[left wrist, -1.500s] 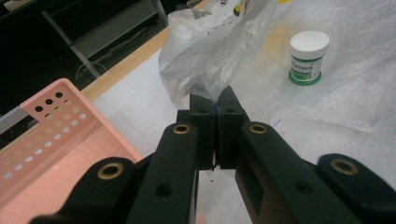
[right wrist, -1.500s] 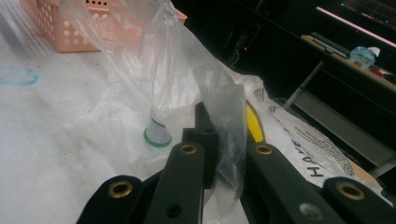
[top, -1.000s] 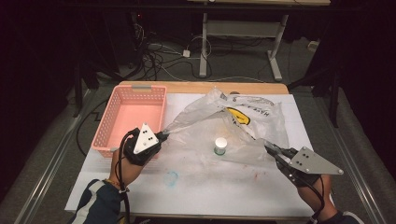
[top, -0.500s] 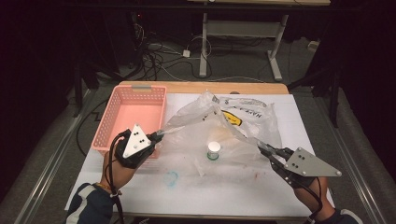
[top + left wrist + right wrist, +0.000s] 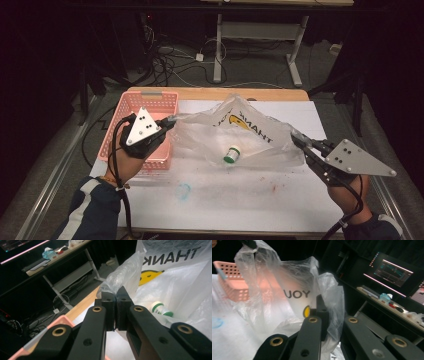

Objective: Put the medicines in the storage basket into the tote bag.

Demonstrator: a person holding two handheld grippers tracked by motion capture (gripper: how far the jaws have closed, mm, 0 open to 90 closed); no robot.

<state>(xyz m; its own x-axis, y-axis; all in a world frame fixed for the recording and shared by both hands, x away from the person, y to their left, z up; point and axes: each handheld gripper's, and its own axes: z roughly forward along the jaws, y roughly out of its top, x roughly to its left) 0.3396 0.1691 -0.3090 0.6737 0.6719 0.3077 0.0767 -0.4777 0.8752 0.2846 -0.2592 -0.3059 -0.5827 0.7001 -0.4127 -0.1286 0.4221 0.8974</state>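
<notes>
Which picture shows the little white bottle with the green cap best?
The left gripper view: the bottle lies close and sharp inside the plastic bag. The high view shows it small through the bag. In the right gripper view, crumpled plastic covers it.

The plastic bag (image 5: 245,135) spans the table (image 5: 250,200) between the left gripper (image 5: 170,121) and the right gripper (image 5: 296,139). A small bottle (image 5: 231,154) lies inside the bag. The basket (image 5: 150,102) sits left of the bag, behind the left gripper.
</notes>
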